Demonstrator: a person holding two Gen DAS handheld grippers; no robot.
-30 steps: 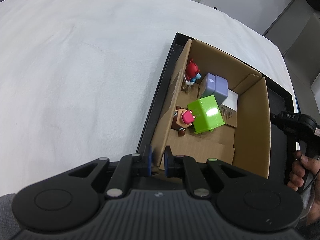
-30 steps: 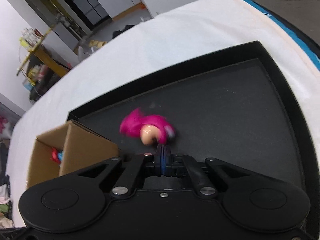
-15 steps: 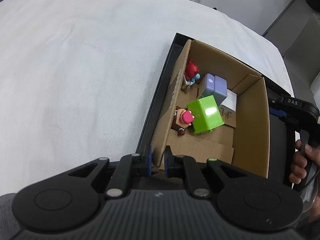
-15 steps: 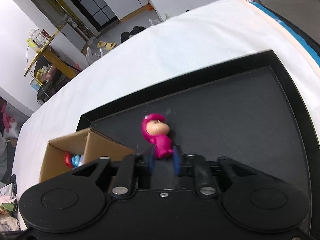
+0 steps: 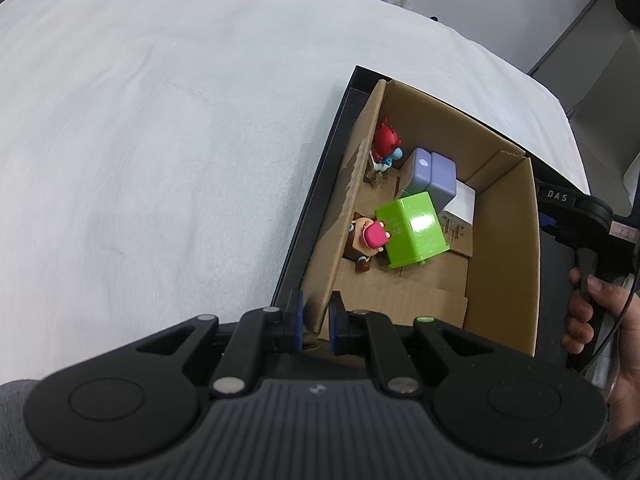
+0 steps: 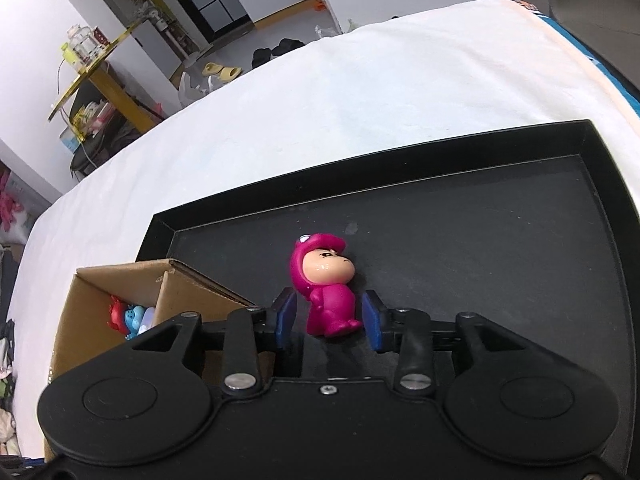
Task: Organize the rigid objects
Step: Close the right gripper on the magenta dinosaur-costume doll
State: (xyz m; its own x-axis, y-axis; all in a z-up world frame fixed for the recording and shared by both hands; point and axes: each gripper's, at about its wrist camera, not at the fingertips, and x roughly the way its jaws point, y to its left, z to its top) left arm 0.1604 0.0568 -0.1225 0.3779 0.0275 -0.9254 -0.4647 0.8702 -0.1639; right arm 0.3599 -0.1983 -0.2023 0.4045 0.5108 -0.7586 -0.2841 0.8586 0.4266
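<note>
Leftmost, a white cloth (image 5: 160, 140) covers the table and lies bare. Next comes the black tray (image 5: 320, 168), its left rim running along the cloth. A cardboard box (image 5: 500, 240) stands in the left end of the tray. The left gripper (image 5: 314, 320) is pinching the box's near left wall, blue pads pressed on either side of the cardboard edge.

Inside the box, a red-capped figure (image 5: 386, 140) with a blue body stands against the left wall at the far end. Nearer lies a brown figure (image 5: 362, 240) with a pink cap, touching a tipped green block (image 5: 414, 228). Behind the green block sits a purple block (image 5: 432, 176), and a white block (image 5: 462, 204) lies just right of it.

Right of the box, a hand (image 5: 588, 320) grips the handle of the right gripper (image 6: 330, 318) over the open tray floor. In the right wrist view, a pink figure (image 6: 326, 284) stands upright on the tray floor, facing right, just right of the box corner. It stands between the right gripper's blue pads (image 6: 286, 316), which are spread apart with a gap on each side of the figure; the jaws have just been opening and do not touch it. Tray floor further right is bare.
</note>
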